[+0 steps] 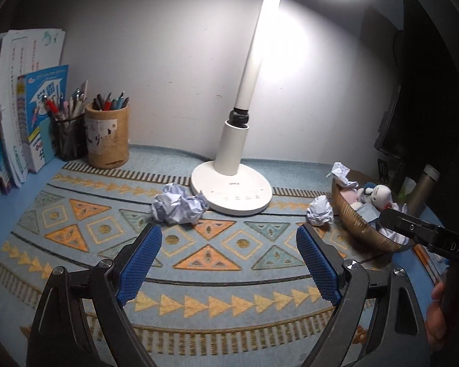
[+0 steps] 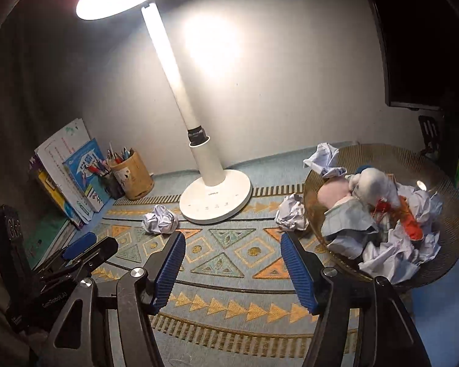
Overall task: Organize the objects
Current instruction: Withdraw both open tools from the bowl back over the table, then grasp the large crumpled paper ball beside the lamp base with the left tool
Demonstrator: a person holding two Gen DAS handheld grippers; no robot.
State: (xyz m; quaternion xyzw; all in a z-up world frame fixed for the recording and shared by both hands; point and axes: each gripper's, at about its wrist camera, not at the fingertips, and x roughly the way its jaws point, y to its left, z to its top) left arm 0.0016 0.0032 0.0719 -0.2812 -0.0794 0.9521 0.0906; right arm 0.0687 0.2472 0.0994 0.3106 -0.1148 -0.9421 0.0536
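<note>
A crumpled paper ball point(image 1: 179, 203) point(image 2: 160, 220) lies on the patterned mat in front of the lamp base. A second paper ball point(image 1: 319, 211) point(image 2: 290, 215) rests against the woven basket point(image 1: 352, 226) point(image 2: 453, 244), and a third point(image 2: 322, 156) sits on its rim. The basket holds more crumpled paper and a white stuffed toy point(image 2: 373, 183). My left gripper point(image 1: 229, 232) hangs open over the mat, short of the first ball, with nothing between its blue pads. My right gripper point(image 2: 233, 238) is open and empty too, just left of the basket.
A white desk lamp point(image 1: 232, 195) point(image 2: 214, 195) stands lit at the middle back. A wooden pen holder point(image 1: 107, 136), a mesh pen cup point(image 1: 69, 134) and leaning books point(image 1: 21, 107) fill the back left. A metal bottle point(image 1: 423, 189) and dark monitor stand at right.
</note>
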